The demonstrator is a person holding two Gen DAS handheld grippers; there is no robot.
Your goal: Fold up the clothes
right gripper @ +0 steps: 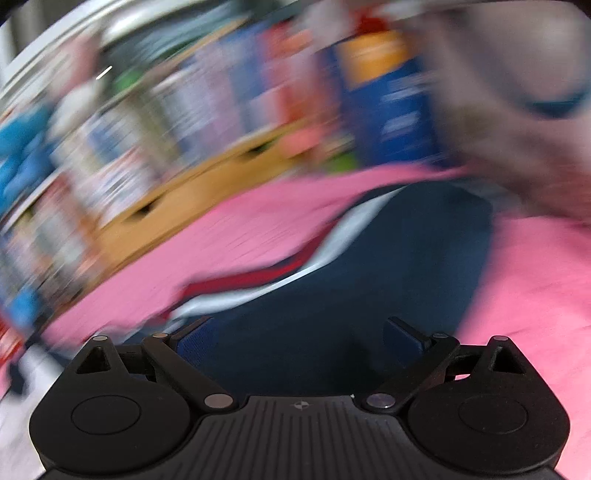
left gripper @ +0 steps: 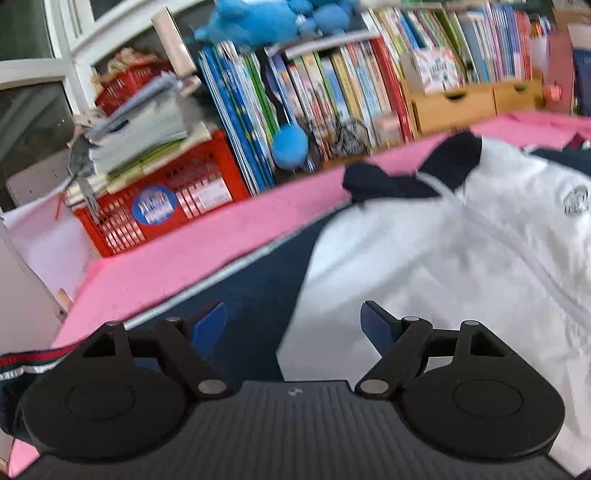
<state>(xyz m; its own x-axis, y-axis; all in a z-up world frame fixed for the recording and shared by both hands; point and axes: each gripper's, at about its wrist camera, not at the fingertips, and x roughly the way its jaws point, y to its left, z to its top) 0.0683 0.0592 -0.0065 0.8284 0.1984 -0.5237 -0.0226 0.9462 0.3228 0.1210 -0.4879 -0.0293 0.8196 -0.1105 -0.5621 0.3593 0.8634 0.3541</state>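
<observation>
A white zip jacket (left gripper: 461,258) with a navy collar (left gripper: 406,173) and navy sleeves lies spread on a pink surface (left gripper: 192,254). My left gripper (left gripper: 293,321) hovers open over the seam where the navy sleeve (left gripper: 255,295) meets the white body, nothing between its blue pads. The sleeve's red-white striped cuff (left gripper: 33,360) hangs at the left edge. In the heavily blurred right wrist view my right gripper (right gripper: 299,339) is open above a navy sleeve (right gripper: 388,277) with a red and white stripe (right gripper: 266,280).
Behind the pink surface stand a shelf of books (left gripper: 332,92), a red crate (left gripper: 159,206) stacked with papers, wooden drawers (left gripper: 454,107) and a blue plush toy (left gripper: 258,22). Bare pink surface (right gripper: 535,295) lies right of the sleeve.
</observation>
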